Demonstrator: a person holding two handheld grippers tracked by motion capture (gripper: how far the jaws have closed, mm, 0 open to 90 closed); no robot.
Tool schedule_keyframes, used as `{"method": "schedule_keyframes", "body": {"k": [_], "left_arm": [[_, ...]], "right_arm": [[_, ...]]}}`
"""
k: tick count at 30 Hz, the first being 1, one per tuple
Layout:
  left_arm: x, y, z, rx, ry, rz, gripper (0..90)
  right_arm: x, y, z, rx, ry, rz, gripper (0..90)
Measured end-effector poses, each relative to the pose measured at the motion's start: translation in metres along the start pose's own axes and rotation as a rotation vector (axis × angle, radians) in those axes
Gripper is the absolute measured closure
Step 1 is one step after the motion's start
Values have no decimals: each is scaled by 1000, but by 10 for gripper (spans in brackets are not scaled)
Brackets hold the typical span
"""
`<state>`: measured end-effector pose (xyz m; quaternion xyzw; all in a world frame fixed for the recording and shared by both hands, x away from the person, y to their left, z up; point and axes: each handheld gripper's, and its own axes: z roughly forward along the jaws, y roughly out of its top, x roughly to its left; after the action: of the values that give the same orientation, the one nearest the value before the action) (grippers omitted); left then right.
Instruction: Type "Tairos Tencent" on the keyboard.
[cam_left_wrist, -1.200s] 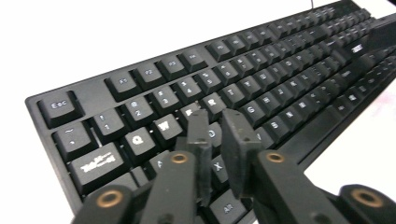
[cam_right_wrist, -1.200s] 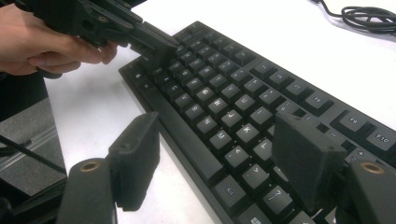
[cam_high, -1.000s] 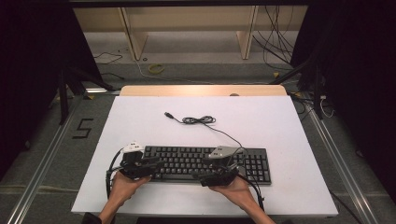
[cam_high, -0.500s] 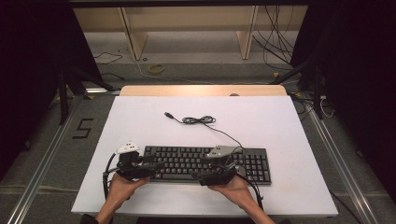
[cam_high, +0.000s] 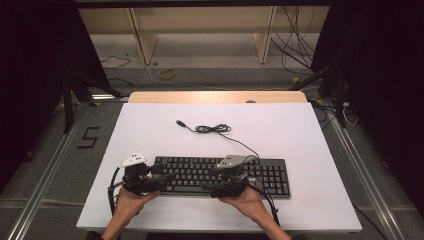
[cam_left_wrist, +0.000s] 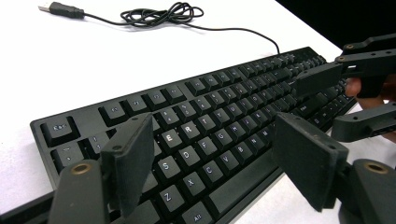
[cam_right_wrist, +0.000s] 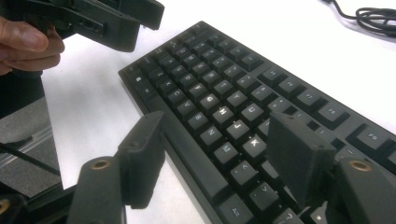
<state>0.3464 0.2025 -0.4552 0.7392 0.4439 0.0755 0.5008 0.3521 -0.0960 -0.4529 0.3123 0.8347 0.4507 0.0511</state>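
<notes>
Your left gripper (cam_left_wrist: 215, 163) has just been opening its jaws over the keyboard (cam_left_wrist: 205, 135), pressing nothing. Your right gripper (cam_right_wrist: 219, 158) has just been closing a little, its jaws astride the keyboard's front edge.

My left tool (cam_left_wrist: 212, 158) hangs over the near left end of the black keyboard (cam_left_wrist: 205, 121), its jaws spread wide and just opened further, keys showing between them, pads clear of the keys. My right tool (cam_left_wrist: 343, 100) reaches in at the right edge over the far keys. A coiled cable (cam_left_wrist: 159, 14) with its USB plug (cam_left_wrist: 56, 8) lies on the white counter (cam_left_wrist: 70, 70) beyond.
</notes>
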Motion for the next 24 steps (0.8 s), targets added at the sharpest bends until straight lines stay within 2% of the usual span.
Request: {"method": "schedule_keyframes", "body": {"k": [9,24], "left_arm": [[-2,-3,-5,-9,-2,-2,281],[-1,-7,-11,-19,1,-6,273]], "right_arm": [[1,3,6,12,7,-5,506],[4,4,19,44,20,-20,810]]}}
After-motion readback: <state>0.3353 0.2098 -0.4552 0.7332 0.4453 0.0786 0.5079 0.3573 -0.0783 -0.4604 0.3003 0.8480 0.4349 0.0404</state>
